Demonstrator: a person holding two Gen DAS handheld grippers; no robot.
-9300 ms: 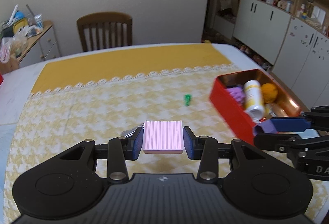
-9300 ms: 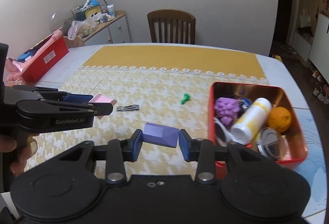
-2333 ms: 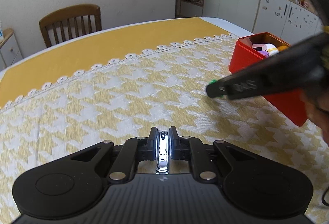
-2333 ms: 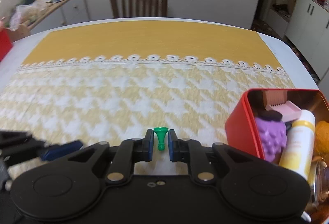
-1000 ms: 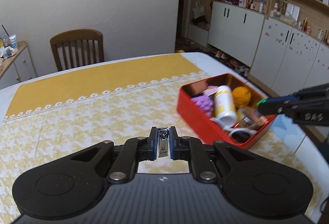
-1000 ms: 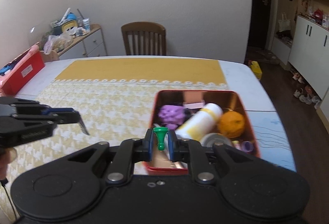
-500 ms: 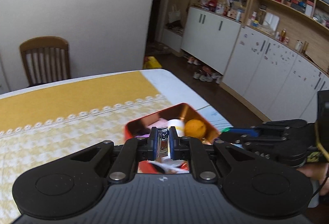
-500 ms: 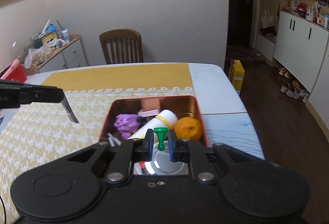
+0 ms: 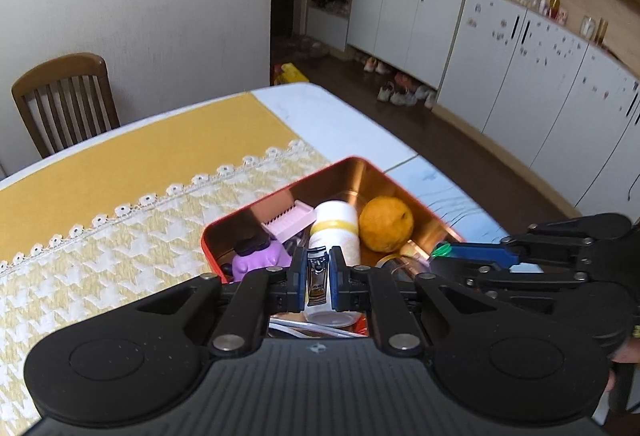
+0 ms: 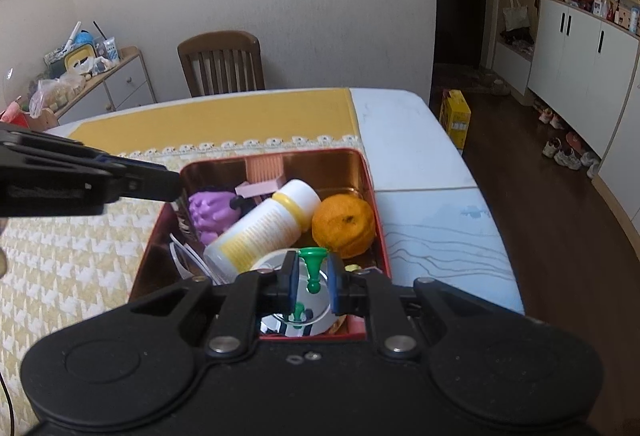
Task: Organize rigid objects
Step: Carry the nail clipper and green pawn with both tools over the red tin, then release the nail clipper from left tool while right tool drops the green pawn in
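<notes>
The left wrist view alone shows the long run of white cabinets (image 9: pixel 500 47) and open shelves down the right wall; the right wrist view alone shows a cluttered sideboard (image 10: pixel 96 75) against the left wall. One wooden chair (image 10: pixel 221 61) stands at the table's far edge in both.

There are two grippers and one red tin (image 10: pixel 374 203), which sits near the table's right edge, half on the yellow houndstooth cloth (image 10: pixel 80 256) and half on the bare white top. The left gripper (image 9: pixel 318 278) is clamped on a single metal nail clipper (image 9: pixel 317 276), held upright between the blue pads above the tin's near end. The right gripper (image 10: pixel 312 276) is closed on one small green peg (image 10: pixel 311 268), flared end up, also above the tin's near end; from the left wrist view only the peg's green tip peeks out at that gripper's fingertips.

Inside the tin lie one orange fruit (image 10: pixel 344 222) at the right wall, one white bottle with yellow bands (image 10: pixel 264 226) lying slantwise in the middle, one purple knobbly toy (image 10: pixel 210 211) at the left, and one pink ridged piece (image 10: pixel 260 187) towards the far wall. A round mirror (image 10: pixel 296 310) lies at the near end, reflecting the green peg, and some clear plastic pieces (image 10: pixel 188 260) rest along the left wall; their number I cannot tell.
</notes>
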